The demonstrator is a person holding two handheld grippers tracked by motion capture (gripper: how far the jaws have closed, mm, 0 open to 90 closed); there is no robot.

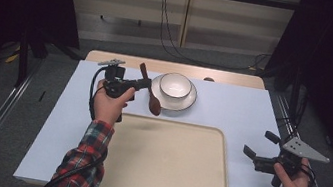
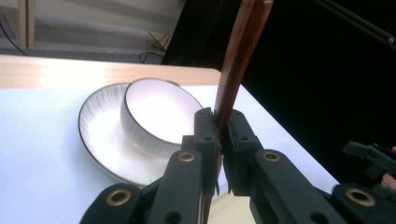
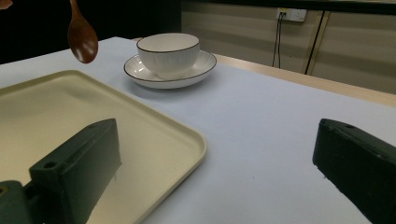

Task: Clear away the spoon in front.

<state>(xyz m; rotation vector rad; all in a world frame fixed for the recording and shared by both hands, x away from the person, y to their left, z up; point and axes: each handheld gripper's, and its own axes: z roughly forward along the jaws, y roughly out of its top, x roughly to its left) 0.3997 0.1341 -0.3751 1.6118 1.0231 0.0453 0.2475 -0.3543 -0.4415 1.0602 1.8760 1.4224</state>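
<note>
a white bowl (image 1: 175, 85) sits in a white saucer (image 1: 188, 102) with a dark rim, at the far side of a pale blue mat (image 1: 238, 110). nearer the front edge lies a wide cream tray (image 1: 167, 174), bare, just this side of the saucer. beyond the mat, black cables (image 1: 165, 27) hang down a wooden wall panel.

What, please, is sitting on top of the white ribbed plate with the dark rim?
A white dark-rimmed bowl stands on the plate, apparently empty. The plate's centre beneath it is hidden.

Pale blue table (image 1: 233, 109), beige tray (image 1: 168, 164) near edge, saucer (image 1: 188, 102) (seemingly ribbed) behind
</note>
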